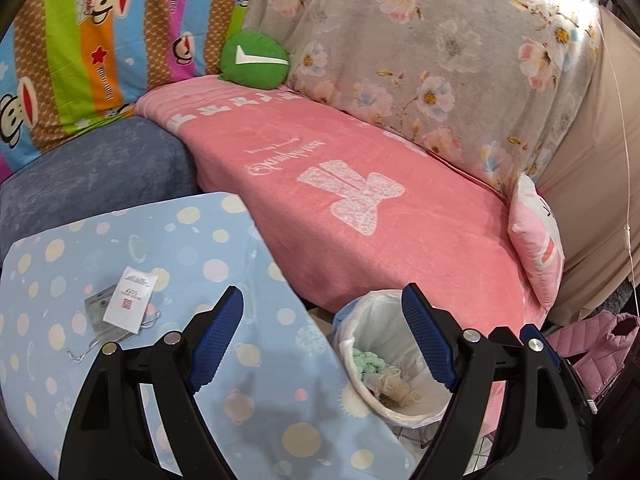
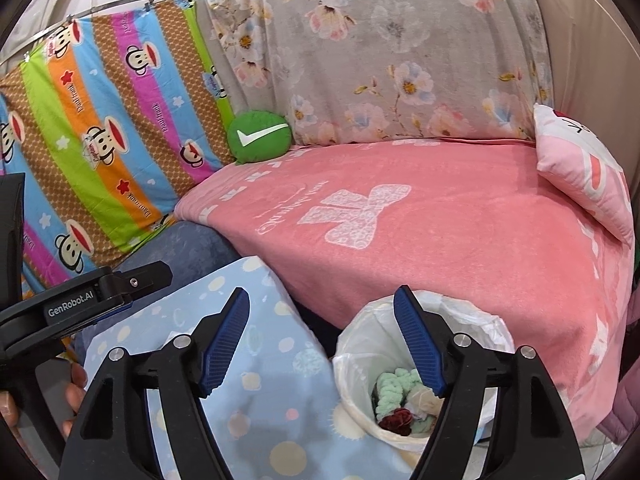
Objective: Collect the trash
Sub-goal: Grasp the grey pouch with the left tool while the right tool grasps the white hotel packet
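A white paper packet [image 1: 129,301] lies on a grey face mask [image 1: 100,314] on the blue dotted cloth [image 1: 248,408] at the left. A trash bin with a white liner [image 1: 384,316] stands on the floor between that cloth and the pink bed; it holds mint-green yarn [image 1: 366,358] and other scraps. My left gripper [image 1: 322,340] is open and empty, above the cloth's right edge and the bin. My right gripper [image 2: 322,340] is open and empty, over the bin [image 2: 360,344], which shows green yarn [image 2: 396,390] and a dark red scrap [image 2: 396,420].
A pink blanket [image 1: 360,220] covers the bed, with a green check-mark cushion [image 1: 254,60] and a pink pillow [image 1: 536,240] on it. Striped and floral sheets hang behind. A blue-grey cushion [image 1: 100,176] sits left. The left gripper's body [image 2: 72,304] shows in the right wrist view. A pink jacket [image 1: 592,344] lies at the right.
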Motion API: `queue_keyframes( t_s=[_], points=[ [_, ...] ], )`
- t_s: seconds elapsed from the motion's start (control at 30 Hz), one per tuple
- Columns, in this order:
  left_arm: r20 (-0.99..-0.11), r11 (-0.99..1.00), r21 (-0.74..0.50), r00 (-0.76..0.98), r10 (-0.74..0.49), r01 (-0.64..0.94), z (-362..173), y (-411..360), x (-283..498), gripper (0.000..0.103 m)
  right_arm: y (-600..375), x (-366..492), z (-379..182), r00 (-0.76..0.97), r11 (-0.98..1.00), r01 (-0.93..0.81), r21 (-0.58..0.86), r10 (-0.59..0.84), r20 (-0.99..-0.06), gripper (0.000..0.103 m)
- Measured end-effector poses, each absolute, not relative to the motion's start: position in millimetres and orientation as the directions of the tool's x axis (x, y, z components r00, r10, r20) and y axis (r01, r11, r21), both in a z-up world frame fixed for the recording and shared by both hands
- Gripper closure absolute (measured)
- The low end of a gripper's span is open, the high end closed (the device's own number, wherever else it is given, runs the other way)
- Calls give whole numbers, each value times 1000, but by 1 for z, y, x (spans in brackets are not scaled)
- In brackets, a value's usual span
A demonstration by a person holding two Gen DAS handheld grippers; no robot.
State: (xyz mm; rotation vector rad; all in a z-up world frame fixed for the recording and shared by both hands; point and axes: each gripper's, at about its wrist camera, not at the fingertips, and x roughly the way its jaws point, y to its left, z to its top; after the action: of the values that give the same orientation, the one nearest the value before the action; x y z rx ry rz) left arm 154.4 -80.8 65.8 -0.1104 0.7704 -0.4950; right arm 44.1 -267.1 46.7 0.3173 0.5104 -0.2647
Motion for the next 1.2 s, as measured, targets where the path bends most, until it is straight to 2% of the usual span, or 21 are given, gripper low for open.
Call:
queue_keyframes(
  t_s=[0.37,0.4,0.5,0.7,0.9,1.13,1.2],
  points=[
    [-690,942,-255,641,-336,218,34,2,176,25,-197,79,37,828,958,211,195,-69,-556,31],
    [-695,947,-255,644,-321,196,30,13,179,24,-191,82,36,827,961,201,192,-61,-559,31],
    [-707,961,-248,654,-268,125,20,40,185,13,-170,94,30,820,968,167,190,-29,-572,29],
    [-756,968,-251,625,-194,-4,-11,101,201,13,-129,122,7,790,976,109,186,28,-612,26],
    [-811,954,-270,565,-153,-128,-53,159,223,13,-91,158,-23,752,980,51,190,88,-653,26],
    [-852,923,-315,494,-173,-221,-95,195,258,13,-40,215,-74,682,978,-46,201,178,-710,26],
    [-862,921,-315,475,-176,-229,-105,197,270,13,-28,234,-91,652,973,-71,218,211,-728,30]
  ],
)
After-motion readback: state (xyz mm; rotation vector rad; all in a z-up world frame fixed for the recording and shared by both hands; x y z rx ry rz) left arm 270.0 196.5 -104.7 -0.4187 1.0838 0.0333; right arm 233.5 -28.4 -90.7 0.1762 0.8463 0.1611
